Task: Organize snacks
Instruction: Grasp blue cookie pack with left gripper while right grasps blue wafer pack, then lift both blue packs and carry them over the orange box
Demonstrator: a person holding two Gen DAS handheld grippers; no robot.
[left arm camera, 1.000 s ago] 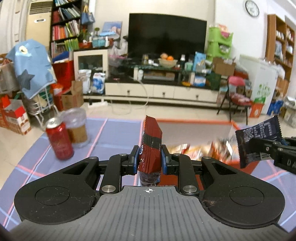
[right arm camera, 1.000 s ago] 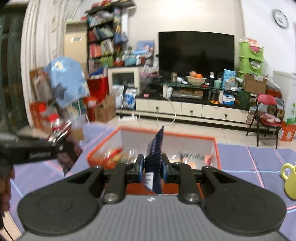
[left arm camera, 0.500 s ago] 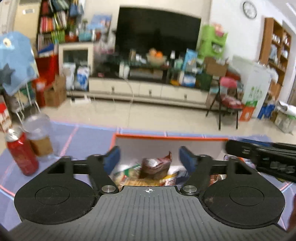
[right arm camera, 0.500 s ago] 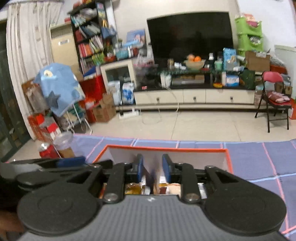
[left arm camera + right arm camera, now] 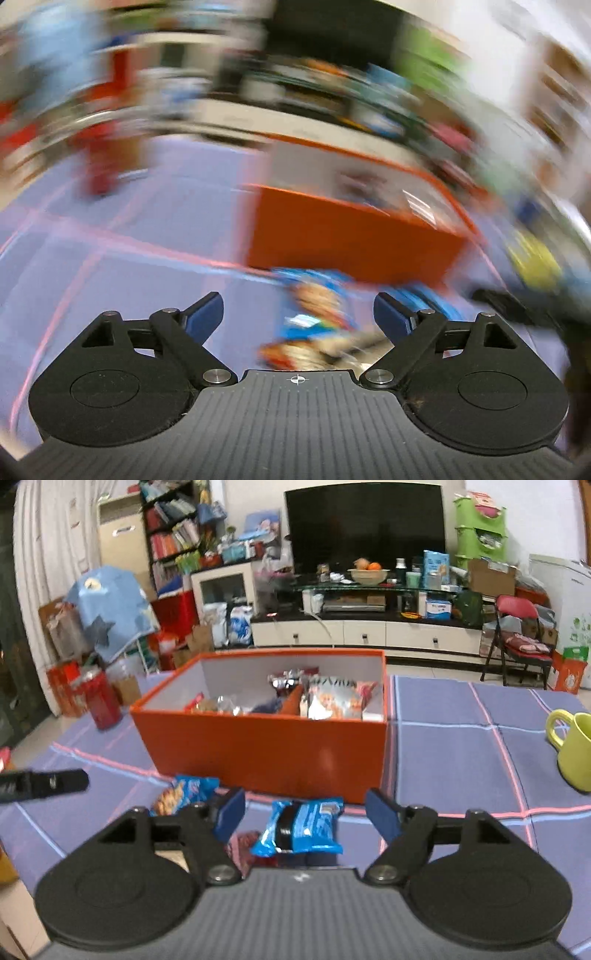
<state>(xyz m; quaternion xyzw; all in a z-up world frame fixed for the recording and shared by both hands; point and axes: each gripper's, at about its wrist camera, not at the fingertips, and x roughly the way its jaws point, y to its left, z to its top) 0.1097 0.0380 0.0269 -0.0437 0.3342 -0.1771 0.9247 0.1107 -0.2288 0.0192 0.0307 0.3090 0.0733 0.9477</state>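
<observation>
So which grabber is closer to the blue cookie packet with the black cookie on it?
The right gripper. The blue cookie packet lies right between its opening fingers, untouched. The left gripper is off to the side, beyond the orange-and-blue snack bag.

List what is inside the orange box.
The orange box holds a heap of snack packets, silver, red and orange. Its front wall hides the lower layers and the bottom.
</observation>
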